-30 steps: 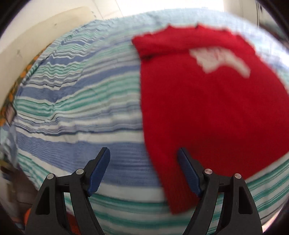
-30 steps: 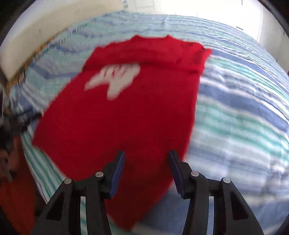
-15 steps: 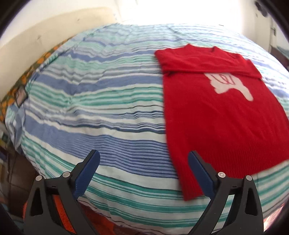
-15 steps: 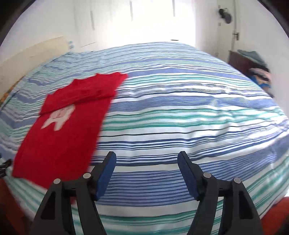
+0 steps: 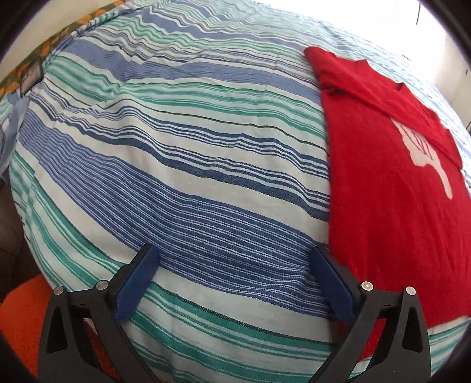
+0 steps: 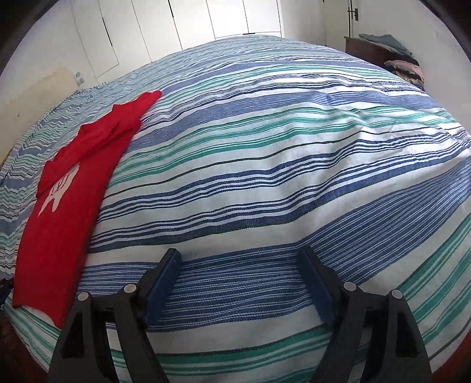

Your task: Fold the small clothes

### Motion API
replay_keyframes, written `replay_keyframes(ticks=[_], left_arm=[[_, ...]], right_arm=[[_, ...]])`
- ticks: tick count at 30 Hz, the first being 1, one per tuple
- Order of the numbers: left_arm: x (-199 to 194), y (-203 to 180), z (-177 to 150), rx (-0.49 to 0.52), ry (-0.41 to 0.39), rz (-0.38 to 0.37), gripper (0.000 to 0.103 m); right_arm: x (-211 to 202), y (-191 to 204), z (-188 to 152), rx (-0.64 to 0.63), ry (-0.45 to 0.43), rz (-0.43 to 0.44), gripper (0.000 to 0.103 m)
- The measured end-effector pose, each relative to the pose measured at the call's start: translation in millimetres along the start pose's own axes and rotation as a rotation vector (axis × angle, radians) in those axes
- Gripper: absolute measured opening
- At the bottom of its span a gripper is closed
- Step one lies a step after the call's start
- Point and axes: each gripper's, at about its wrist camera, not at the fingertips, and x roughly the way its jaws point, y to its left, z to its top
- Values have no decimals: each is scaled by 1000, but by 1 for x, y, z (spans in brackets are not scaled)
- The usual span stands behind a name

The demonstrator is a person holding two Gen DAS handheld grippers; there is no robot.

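Note:
A red top with a white print [image 5: 391, 188] lies flat on the striped bed, sleeves folded in across its upper part. In the left wrist view it fills the right side; my left gripper [image 5: 235, 259] is open and empty, just left of the top's near left edge. In the right wrist view the red top [image 6: 67, 206] lies at the far left. My right gripper [image 6: 240, 262] is open and empty over bare bedcover, well to the right of the top.
The blue, green and white striped bedcover [image 6: 279, 153] covers the whole bed. White cupboard doors [image 6: 182, 20] stand behind it. A dark chest with piled clothes [image 6: 388, 53] stands at the back right. An orange thing [image 5: 20, 297] sits below the bed's near left edge.
Both grippers have opened wider and moved sideways off the red top, the left one to its left, the right one to its right. The top lies where it was.

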Motion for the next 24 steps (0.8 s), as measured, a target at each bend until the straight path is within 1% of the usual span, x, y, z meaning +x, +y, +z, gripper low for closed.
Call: replay_keyframes(ticks=[6,13,22,24], left_arm=[[1,0,0,5,-5,1,103],[0,0,1,10,2,7,103],[0,-2,-2,20,-15,19,103],[-4,1,-1,17,3,9,102]], right_arm=[[7,9,0,-17,-3,-9,85],[8,11,1,-21,-5,-11,85],[10,15,0,-33,-10,-18,86],[11,16,0,-39,-10,-19,86]])
